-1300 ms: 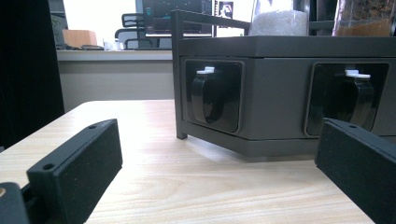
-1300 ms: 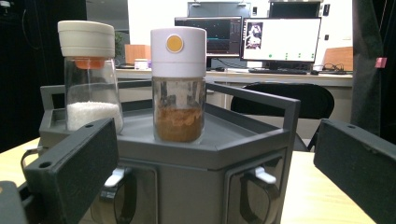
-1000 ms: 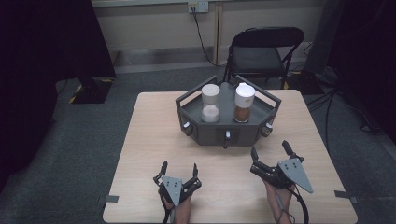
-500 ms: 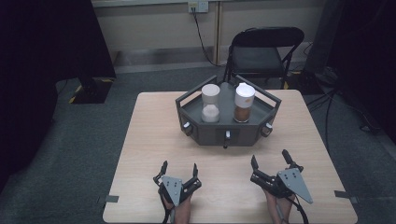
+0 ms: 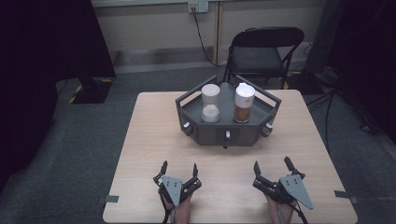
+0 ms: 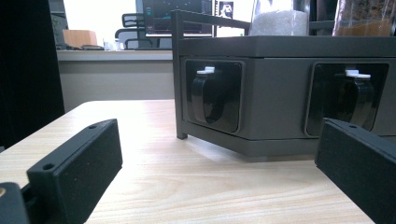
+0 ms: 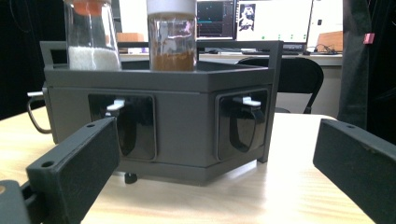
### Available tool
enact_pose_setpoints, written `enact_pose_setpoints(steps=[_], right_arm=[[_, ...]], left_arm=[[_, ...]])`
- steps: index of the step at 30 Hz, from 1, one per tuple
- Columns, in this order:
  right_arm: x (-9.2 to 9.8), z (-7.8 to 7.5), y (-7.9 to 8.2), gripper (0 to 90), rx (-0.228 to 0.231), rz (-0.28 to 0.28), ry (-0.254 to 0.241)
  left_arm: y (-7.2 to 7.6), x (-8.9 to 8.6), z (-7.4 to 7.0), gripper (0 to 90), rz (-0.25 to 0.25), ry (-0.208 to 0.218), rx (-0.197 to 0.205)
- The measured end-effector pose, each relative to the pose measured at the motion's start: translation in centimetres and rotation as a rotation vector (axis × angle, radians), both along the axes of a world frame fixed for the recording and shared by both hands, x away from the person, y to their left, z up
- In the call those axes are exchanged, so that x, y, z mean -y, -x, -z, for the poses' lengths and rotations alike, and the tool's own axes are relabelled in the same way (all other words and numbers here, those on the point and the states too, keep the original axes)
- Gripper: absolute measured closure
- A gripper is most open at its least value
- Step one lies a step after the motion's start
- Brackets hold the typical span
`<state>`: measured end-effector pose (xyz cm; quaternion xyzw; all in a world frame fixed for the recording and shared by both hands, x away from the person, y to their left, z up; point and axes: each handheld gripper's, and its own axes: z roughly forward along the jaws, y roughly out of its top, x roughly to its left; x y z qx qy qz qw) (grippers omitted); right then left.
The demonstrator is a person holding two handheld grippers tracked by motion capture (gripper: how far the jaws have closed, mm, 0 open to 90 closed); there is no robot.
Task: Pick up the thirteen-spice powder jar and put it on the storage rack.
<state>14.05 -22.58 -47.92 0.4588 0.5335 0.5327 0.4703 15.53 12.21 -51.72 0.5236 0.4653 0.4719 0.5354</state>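
Ahead of my fingers on the pale wooden table (image 5: 144,140) stands the dark grey hexagonal tray (image 5: 229,133) holding a white-filled jar (image 5: 210,103) and a brown-filled jar (image 5: 243,102), while my left gripper (image 5: 178,170) and right gripper (image 5: 272,166) rest with jaws spread apart, empty.

Dim room: grey carpet floor (image 5: 116,79), pale wall with power outlet (image 5: 197,6), black folding metal chair (image 5: 264,51) behind light wooden table (image 5: 149,126).
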Motion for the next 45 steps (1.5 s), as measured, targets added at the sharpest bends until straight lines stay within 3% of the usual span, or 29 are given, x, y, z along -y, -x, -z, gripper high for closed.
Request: enact_pose_setpoints(steps=[17, 22, 31, 45], right_arm=[[-0.7, 2.7, -0.1, 0.0, -0.019, 0.049, 0.015], [-0.7, 2.8, -0.4, 0.0, -0.030, 0.046, 0.022], [-0.5, 3.4, -0.1, 0.0, -0.001, 0.048, -0.007], [-0.6, 3.7, 0.1, 0.0, 0.014, 0.048, -0.003]], left_arm=[[0.1, 0.1, 0.0, 0.1, -0.010, 0.000, 0.001], [0.2, 0.1, 0.1, 0.2, -0.012, 0.000, 0.003], [0.1, 0.2, 0.0, 0.2, -0.012, 0.000, 0.001], [0.1, 0.1, 0.0, 0.3, -0.011, 0.000, 0.000]])
